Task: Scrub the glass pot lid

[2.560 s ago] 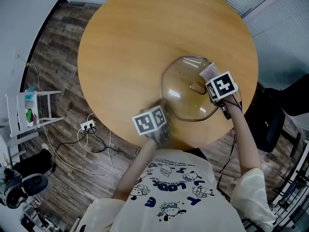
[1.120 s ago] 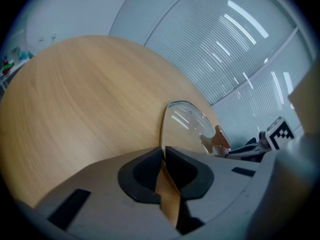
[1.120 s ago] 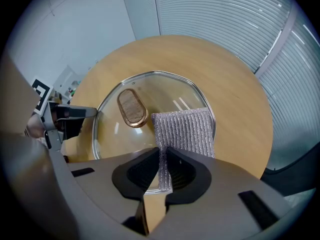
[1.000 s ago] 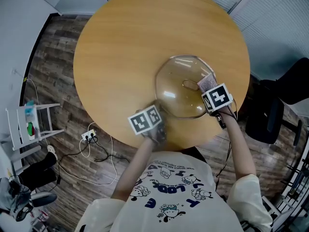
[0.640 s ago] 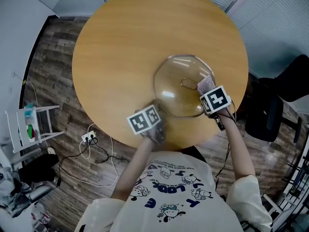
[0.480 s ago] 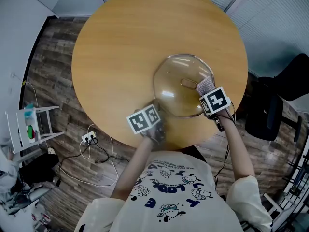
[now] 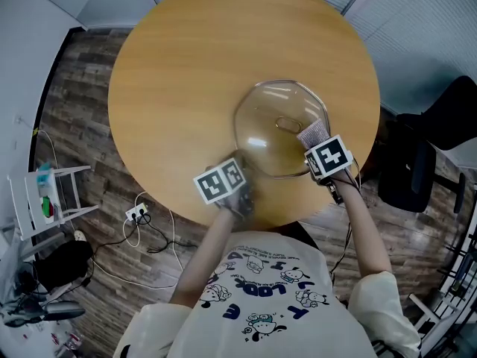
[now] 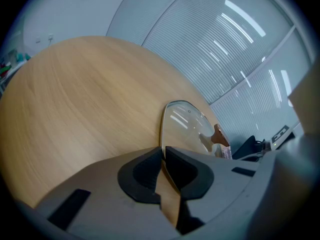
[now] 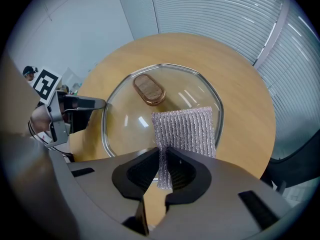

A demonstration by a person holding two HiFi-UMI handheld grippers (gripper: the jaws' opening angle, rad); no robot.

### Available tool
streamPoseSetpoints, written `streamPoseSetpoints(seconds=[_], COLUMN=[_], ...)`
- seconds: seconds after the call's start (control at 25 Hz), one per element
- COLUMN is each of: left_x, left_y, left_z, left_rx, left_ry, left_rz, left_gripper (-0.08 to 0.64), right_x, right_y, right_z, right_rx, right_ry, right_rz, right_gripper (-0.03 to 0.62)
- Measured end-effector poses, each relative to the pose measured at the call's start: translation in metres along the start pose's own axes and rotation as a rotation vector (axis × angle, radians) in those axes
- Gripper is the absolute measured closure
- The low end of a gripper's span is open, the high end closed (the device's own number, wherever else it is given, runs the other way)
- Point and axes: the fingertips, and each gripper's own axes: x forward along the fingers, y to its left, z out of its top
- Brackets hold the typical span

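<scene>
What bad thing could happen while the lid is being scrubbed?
The glass lid is pinched only at its rim by the left claw, so a hard push could slip it free. It lies near the table edge and might slide off. The mesh cloth could pull out of the right claw.

Through the head view I look down on a round wooden table [image 7: 186,66] standing on a dark plank floor [image 7: 82,118]. On the floor off the table's near left edge lies a white power strip [image 7: 136,213], with pale cables [image 7: 160,256] looping away from it. Further left I see a white rack [image 7: 59,189] holding something green and red, too small for me to name. A black chair [image 7: 447,114] stands close to the table's right side. Slatted blinds [image 7: 425,21] cover the wall beyond the table.
</scene>
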Motion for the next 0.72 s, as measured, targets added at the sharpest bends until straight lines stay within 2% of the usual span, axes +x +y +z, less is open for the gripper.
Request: streamPoseSetpoints(seconds=[0.72], left_x=[0.000], left_y=[-0.001], left_z=[-0.002], left_rx=[0.015], left_ry=[-0.001], left_rz=[-0.003], left_gripper=[0.523], right_x=[0.000], right_y=[0.015], right_z=[-0.013], right_rx=[0.020], right_ry=[0.008], right_rz=[0.013], right_gripper=[0.529])
